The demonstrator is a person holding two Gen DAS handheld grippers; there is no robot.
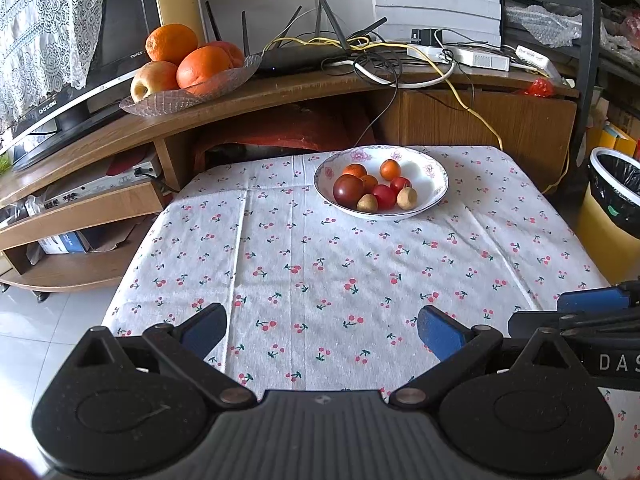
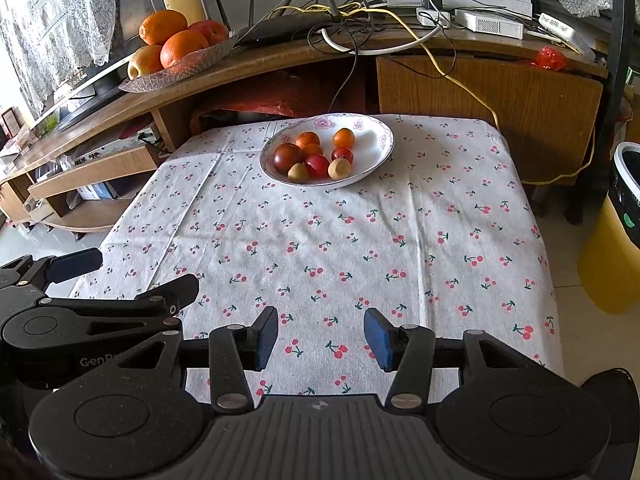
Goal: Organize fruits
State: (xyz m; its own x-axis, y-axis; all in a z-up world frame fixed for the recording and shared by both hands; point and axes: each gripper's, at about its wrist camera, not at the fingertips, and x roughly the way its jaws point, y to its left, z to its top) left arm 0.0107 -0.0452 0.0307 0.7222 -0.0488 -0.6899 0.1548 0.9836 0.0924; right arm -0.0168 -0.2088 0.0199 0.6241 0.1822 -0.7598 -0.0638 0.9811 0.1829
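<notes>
A white floral bowl [image 1: 434,184] [image 2: 376,144] stands at the far side of the cherry-print table and holds several small fruits: a dark tomato [image 1: 348,191] [image 2: 287,157], red cherry tomatoes [image 1: 384,196], small oranges [image 1: 390,169] and two tan fruits [image 1: 407,198]. My left gripper [image 1: 322,326] hovers open over the near table edge, far short of the bowl, with nothing between its fingers. My right gripper [image 2: 321,338] is also open and empty at the near edge. Each gripper shows at the side of the other's view.
A wooden TV stand [image 1: 280,92] runs behind the table, carrying a glass dish [image 1: 168,100] of large oranges and an apple, a router [image 1: 304,58] and tangled cables. A yellow bin [image 1: 612,216] stands right of the table. Tiled floor lies to the left.
</notes>
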